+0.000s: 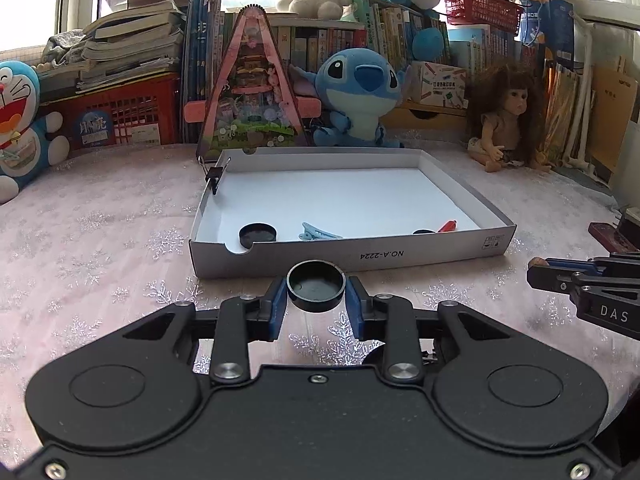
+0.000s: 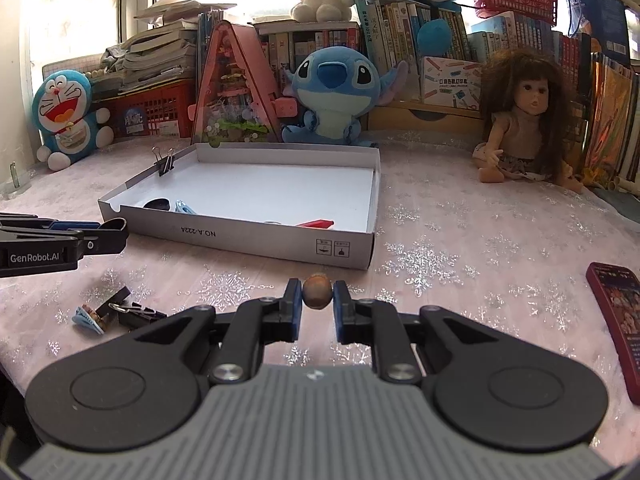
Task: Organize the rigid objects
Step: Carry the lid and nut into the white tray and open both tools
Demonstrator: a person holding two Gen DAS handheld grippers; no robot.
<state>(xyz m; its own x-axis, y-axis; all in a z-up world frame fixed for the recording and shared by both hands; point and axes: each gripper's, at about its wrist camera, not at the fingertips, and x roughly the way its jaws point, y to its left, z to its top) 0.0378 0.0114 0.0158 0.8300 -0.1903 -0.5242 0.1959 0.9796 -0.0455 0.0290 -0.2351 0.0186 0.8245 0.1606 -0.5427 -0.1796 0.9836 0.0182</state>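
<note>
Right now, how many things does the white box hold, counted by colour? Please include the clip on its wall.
Black: 3 (cap, half-hidden round thing, binder clip)
Blue: 1 (hair clip)
Red: 1 (small piece)
Total: 5

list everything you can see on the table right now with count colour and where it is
box lid: 1, white, table centre
binder clip: 1, black, clipped on lid's left wall
round cap: 1, black, inside lid, near left corner
hair clip: 1, light blue, inside lid
red piece: 1, inside lid, near right
loose clips: small cluster, black and blue, on cloth left of right gripper
phone: 1, dark red, table's right edge
plush toys and doll: several, along back
left gripper: shut on black cap
right gripper: shut on brown nut
</note>
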